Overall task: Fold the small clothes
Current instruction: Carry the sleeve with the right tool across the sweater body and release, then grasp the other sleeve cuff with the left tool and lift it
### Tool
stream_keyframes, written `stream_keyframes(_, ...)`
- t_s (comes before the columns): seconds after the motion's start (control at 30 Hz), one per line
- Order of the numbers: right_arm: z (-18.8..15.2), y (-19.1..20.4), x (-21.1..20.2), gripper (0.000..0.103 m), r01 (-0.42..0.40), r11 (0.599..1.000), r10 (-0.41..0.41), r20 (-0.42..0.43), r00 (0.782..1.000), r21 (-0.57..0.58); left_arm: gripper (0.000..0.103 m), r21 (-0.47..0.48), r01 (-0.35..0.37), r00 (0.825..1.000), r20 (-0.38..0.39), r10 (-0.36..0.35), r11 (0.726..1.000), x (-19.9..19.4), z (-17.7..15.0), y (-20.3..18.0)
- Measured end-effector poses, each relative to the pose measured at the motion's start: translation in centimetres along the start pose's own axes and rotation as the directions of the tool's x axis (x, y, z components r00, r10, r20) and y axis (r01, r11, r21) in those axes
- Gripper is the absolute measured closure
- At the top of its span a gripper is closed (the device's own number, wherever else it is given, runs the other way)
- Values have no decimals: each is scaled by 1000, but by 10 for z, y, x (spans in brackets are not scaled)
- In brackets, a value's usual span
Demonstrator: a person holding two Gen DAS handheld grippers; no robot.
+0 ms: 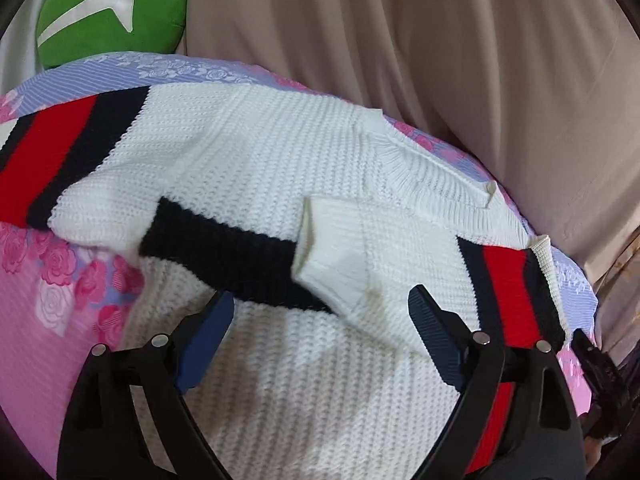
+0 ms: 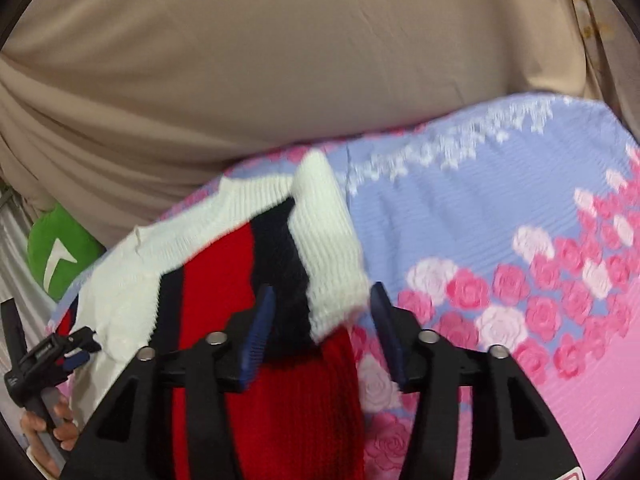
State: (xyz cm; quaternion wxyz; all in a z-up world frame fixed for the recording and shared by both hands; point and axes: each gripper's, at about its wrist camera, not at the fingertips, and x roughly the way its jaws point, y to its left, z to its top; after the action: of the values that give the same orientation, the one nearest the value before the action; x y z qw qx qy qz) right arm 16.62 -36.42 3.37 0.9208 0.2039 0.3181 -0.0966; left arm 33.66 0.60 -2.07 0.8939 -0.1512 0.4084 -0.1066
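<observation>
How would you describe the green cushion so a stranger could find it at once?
Start from the flowered bedspread carrying the white sweater. At its far edge, beside the beige curtain, sits the cushion: the only bright green thing, marked with a white arrow shape.

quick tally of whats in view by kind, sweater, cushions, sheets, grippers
knit sweater: 1
green cushion: 1
floral bedsheet: 1
beige cloth: 1
grippers: 2, left gripper and right gripper, both open
total: 6
</observation>
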Motion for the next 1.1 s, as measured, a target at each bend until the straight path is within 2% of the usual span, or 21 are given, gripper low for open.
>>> stream_keyframes(0.03, 4, 3, 0, 39, 10, 1000, -10, 11, 1000, -10, 17, 0, 6, 1000, -15, -6, 1000, 6, 2, -5)
stream_keyframes(0.07, 10, 6, 3, 34, 17, 1000, -17, 14, 1000, -20, 24, -12, 8, 1000, -30, -9, 1000, 12, 5, -7)
stream_keyframes(0.1, 14, 6, 10, 34, 25, 999, -25, -3, 1000, -25, 43, -32, 14, 999, -42, -15, 999, 16, 7, -7)
stream_keyframes(0.13, 16, 5, 20, 34, 30, 999, -31, -36, 999, -24, 52, -42, 8, 999, -43, -10, 999, 19, 8, -8)
stream_keyframes(0.2, 23, 7, 43, 38, 45, 999, -46, -106, 993, -15, 96, -29, 9, 999, -37, -10, 1000, 19, 12, -11)
stream_keyframes(0.23, 21, 7, 50, 67, 45, 999, -47, -132, 990, -19, 96, -29, 8, 999, -33, -9, 1000, 19, 14, -13)
stream_keyframes(0.27, 19, 10, 54, 84, 43, 998, -48, -145, 988, -35, 97, -23, 12, 1000, -9, -12, 1000, 14, 16, -13)
stream_keyframes(0.33, 21, 21, 28, 86, -17, 999, 15, -43, 999, -45, 97, 1, 25, 997, 71, -25, 1000, -4, 24, -16)
stream_keyframes(0.4, 20, 25, -1, 86, -83, 996, 85, 65, 994, -40, 97, 17, 32, 984, 173, -35, 999, -31, 30, -16)
stream_keyframes(0.47, 17, 22, -8, 86, -77, 997, 78, 106, 991, -14, 97, 15, 10, 968, 249, -13, 1000, -47, 38, -14)
stream_keyframes(0.53, 12, 20, 28, 86, 21, 999, -23, -40, 999, -42, 97, 26, -43, 976, 217, 37, 999, -30, 44, -13)
stream_keyframes(0.57, 6, 18, 53, 85, 54, 998, -59, -147, 987, -39, 97, 30, -79, 985, 155, 73, 996, -10, 44, -12)
stream_keyframes(0.63, 4, 22, 44, 85, 64, 996, -70, -110, 991, -55, 97, 26, -117, 992, 44, 116, 993, 25, 33, -1)
stream_keyframes(0.77, 9, 37, -7, 82, -20, 998, 22, 34, 999, -55, 96, 22, -98, 993, 72, 96, 995, 16, 19, 4)
stream_keyframes(0.83, 4, 43, 10, 77, 47, 992, -49, -13, 999, -120, 96, 22, -115, 991, 73, 113, 993, 15, 16, 2)
stream_keyframes(0.87, -1, 40, 37, 77, 108, 982, -127, -124, 984, -153, 93, 25, -127, 990, 69, 125, 992, 14, 14, 1)
stream_keyframes(0.9, -4, 36, 49, 77, 134, 979, -158, -159, 974, -152, 92, 25, -130, 990, 65, 128, 991, 12, 11, 1)
stream_keyframes(0.93, -1, 34, 38, 77, 133, 983, -149, -126, 981, -127, 90, 20, -124, 991, 62, 122, 992, 7, 10, 3)
stream_keyframes(0.97, 3, 34, 26, 77, 118, 988, -129, -111, 985, -97, 87, 16, -106, 993, 62, 105, 994, 0, 6, 5)
stream_keyframes(1.03, 7, 36, -8, 76, 56, 996, -60, -54, 997, -62, 66, 4, -80, 994, 80, 80, 997, -22, 5, 19)
stream_keyframes(1.1, 3, 42, -37, 76, 51, 994, -51, 4, 999, -94, 38, -32, -89, 987, 130, 92, 996, -56, 4, 46)
